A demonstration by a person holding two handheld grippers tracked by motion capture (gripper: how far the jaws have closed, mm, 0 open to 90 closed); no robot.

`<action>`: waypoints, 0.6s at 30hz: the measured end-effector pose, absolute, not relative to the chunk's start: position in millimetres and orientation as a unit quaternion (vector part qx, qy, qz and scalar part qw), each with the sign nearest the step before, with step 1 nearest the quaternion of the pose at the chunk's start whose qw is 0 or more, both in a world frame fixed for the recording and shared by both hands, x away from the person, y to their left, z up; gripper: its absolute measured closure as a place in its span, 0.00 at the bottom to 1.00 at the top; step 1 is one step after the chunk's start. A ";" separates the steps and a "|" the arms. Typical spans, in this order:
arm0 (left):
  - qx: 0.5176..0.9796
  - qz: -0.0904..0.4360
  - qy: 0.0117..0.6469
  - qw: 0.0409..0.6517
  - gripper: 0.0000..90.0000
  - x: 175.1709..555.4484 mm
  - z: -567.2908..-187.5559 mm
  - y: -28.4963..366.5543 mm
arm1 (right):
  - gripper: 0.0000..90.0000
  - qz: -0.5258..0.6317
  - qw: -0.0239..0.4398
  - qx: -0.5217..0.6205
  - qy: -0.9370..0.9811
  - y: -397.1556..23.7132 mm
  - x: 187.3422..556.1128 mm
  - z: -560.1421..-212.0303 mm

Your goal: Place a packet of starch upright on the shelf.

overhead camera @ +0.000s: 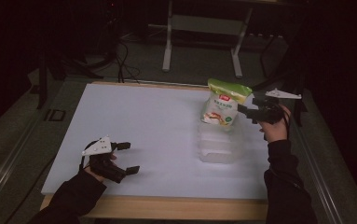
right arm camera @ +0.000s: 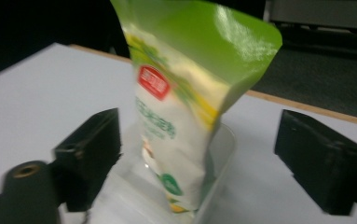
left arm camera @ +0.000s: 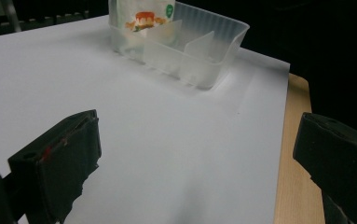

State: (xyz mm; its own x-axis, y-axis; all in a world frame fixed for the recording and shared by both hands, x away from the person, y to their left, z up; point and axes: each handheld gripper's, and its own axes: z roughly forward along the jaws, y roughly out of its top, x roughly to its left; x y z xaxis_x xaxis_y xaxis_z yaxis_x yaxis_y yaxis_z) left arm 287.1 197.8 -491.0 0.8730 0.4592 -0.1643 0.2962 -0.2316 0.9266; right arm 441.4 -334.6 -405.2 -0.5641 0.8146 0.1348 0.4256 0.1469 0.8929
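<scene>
While a green-topped pouch (overhead camera: 223, 103) stands upright in the far compartment of a clear tray (overhead camera: 218, 150), the right hand-held gripper (overhead camera: 254, 109) sits beside it, jaws spread; the left hand-held gripper (overhead camera: 127, 158), well away, gapes empty. Placement looks nearly finished.

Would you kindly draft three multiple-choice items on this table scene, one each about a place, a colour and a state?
1. Where does the green-topped white snack pouch stand?
A. in the far end of the clear plastic divided bin
B. flat on the white table sheet
C. on the floor

2. What colour is the pouch's top?
A. blue
B. green
C. black

3. How are the jaws of the left hand-held gripper?
A. shut on the pouch
B. shut on the bin
C. open, holding nothing

Answers: 1 A, the pouch's base sits inside the bin's wall in the right gripper view. 2 B, its upper band is bright green in the right gripper view. 3 C, the left gripper view shows bare sheet between two well-parted jaws.
</scene>
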 end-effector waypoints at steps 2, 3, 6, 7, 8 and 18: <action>0.782 0.071 0.242 0.570 0.01 287.1 -491.0 197.7 | 0.15 0.495 0.197 0.422 0.733 -334.5 435.2 -403.6; 0.782 0.071 0.242 0.570 0.01 287.1 -491.0 197.7 | 0.15 0.498 0.196 0.420 0.733 -333.9 431.9 -402.7; 0.781 0.071 0.242 0.571 0.01 287.1 -491.1 197.7 | 0.15 0.509 0.192 0.410 0.733 -330.6 422.3 -399.8; 0.782 0.071 0.242 0.570 0.01 287.1 -491.2 197.6 | 0.15 0.513 0.188 0.403 0.734 -328.5 419.1 -399.2; 0.783 0.071 0.240 0.569 0.02 286.8 -491.2 197.4 | 0.15 0.516 0.187 0.398 0.735 -325.8 415.8 -398.7; 0.784 0.073 0.241 0.568 0.01 284.8 -490.9 196.9 | 0.16 0.541 0.158 0.352 0.748 -295.4 385.6 -393.6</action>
State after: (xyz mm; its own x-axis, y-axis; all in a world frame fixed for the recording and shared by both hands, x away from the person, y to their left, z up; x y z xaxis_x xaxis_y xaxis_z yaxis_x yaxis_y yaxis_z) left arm 284.8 196.9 -490.9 0.8734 0.4601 -0.1594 0.2946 -0.2388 0.9253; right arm 385.6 -295.4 -393.6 -0.7027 0.6969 0.1437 0.3549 0.1682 0.9196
